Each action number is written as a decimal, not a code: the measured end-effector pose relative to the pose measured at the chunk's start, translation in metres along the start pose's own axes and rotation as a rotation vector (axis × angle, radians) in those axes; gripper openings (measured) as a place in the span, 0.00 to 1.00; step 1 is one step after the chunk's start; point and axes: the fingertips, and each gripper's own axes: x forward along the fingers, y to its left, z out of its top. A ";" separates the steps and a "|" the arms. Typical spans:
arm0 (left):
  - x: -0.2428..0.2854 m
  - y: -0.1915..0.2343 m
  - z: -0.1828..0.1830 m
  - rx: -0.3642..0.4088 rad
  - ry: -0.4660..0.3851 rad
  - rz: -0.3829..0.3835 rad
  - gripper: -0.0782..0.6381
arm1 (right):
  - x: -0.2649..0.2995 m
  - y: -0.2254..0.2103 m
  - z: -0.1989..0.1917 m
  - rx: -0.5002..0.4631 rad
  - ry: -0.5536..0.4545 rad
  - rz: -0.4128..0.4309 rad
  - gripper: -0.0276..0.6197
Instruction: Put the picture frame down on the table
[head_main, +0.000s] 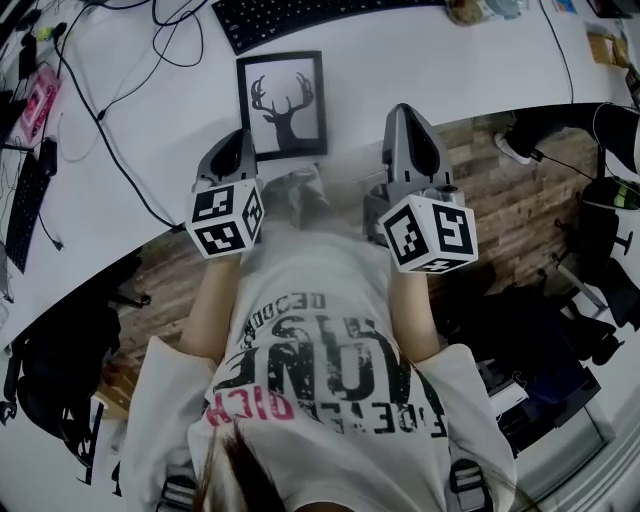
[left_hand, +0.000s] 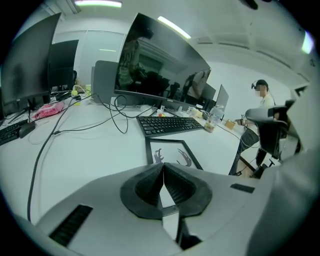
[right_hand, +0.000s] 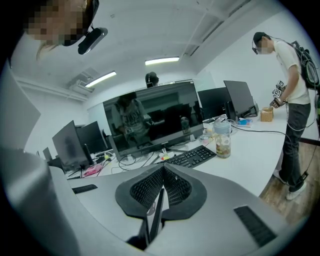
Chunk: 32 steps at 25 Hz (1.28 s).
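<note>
The picture frame (head_main: 282, 105), black-edged with a deer-head silhouette, lies flat on the white table (head_main: 420, 70) just in front of the keyboard. In the left gripper view the picture frame (left_hand: 172, 150) shows on the table beyond the jaws. My left gripper (head_main: 238, 135) hovers near the frame's lower left corner with its jaws shut and nothing in them. My right gripper (head_main: 403, 110) is to the right of the frame, near the table's edge, also shut. A thin dark strip shows in the gap below the right gripper (right_hand: 163, 169); what it is I cannot tell.
A black keyboard (head_main: 300, 15) lies behind the frame. Cables (head_main: 120, 100) run across the left side, by a pink item (head_main: 35, 95). A large monitor (right_hand: 150, 120) and a jar (right_hand: 222, 140) stand further back. A person (right_hand: 292, 75) stands at the right. Dark bags (head_main: 540, 330) sit on the floor.
</note>
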 end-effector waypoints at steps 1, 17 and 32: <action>-0.002 0.000 0.002 -0.002 -0.009 0.002 0.12 | -0.001 0.000 0.001 -0.001 -0.005 0.000 0.04; -0.025 -0.008 0.049 0.006 -0.160 -0.048 0.11 | -0.008 0.015 0.019 -0.016 -0.049 0.049 0.04; -0.048 -0.018 0.127 0.012 -0.336 -0.093 0.11 | -0.011 0.020 0.054 -0.055 -0.108 0.079 0.04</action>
